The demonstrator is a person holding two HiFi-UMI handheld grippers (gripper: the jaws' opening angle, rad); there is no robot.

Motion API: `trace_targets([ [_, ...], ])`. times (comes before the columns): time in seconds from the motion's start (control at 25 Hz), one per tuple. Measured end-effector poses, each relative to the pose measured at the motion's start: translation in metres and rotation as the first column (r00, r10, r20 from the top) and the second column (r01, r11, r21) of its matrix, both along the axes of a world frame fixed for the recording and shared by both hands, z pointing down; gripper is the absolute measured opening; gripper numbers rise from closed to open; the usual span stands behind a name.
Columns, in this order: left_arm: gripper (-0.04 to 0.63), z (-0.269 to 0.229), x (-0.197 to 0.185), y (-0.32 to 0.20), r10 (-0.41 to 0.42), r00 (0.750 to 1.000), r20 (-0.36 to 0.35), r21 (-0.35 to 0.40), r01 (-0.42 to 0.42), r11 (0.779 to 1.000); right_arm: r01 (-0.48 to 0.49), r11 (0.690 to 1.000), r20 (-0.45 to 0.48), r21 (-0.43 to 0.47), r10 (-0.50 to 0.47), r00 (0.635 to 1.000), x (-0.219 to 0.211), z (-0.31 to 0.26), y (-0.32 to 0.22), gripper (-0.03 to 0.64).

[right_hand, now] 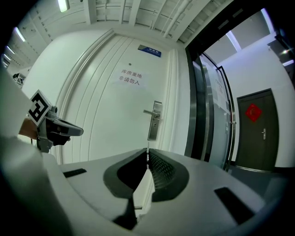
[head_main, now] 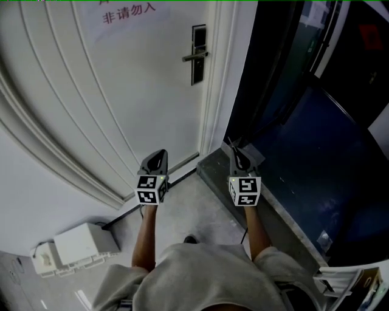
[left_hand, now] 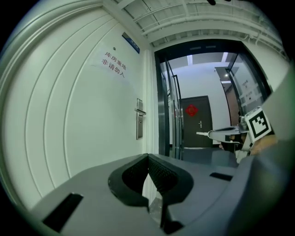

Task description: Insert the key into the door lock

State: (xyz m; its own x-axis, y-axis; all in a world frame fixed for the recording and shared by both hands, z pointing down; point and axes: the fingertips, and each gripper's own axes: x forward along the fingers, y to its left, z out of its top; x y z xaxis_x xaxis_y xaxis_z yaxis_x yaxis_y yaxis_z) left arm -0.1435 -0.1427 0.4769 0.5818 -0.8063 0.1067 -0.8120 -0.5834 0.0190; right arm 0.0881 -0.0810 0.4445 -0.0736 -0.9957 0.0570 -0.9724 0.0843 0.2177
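Fingers of the left gripper (left_hand: 148, 155) are pressed together with nothing between them. Those of the right gripper (right_hand: 148, 151) are closed on one thin sliver at their tips, apparently the key (right_hand: 148, 156). Two grippers are counted. Well ahead of both fingertips, one door lock (right_hand: 155, 124) with one lever handle (right_hand: 151, 112) is seen on the single white door (right_hand: 110, 120).

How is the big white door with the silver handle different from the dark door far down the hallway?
The white door with curved mouldings is pale and close; the dark door is nearly black and far off, so it looks smaller. The white door carries a paper notice with red writing; the dark door wears a red ornament. Both look shut.
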Motion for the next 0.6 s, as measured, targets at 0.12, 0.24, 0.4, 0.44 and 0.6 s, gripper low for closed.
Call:
trace_targets([
  [0.12,0.017,0.005,0.001,-0.024,0.016,1.0,0.0,-0.008,-0.016,1.0,-0.01,1.0,-0.006,-0.001,0.01,1.0,-0.002,0.002,-0.02,0.031],
  [0.24,0.016,0.008,0.002,-0.039,0.027,1.0,0.0,-0.01,-0.027,1.0,-0.023,1.0,-0.005,-0.015,0.022,1.0,-0.002,0.009,-0.031,0.03],
  [0.4,0.017,0.014,0.004,-0.05,0.047,0.999,0.005,-0.015,-0.047,0.999,-0.037,0.999,-0.003,-0.026,0.037,0.999,-0.004,0.011,-0.037,0.029],
  [0.44,0.017,0.015,0.003,-0.051,0.05,0.999,0.005,-0.017,-0.05,0.999,-0.04,0.999,-0.003,-0.026,0.04,0.999,-0.005,0.012,-0.037,0.029],
  [0.6,0.017,0.023,0.01,-0.06,0.057,0.998,0.004,-0.028,-0.057,0.998,-0.047,0.998,-0.007,-0.034,0.047,0.999,0.0,0.018,-0.047,0.029],
])
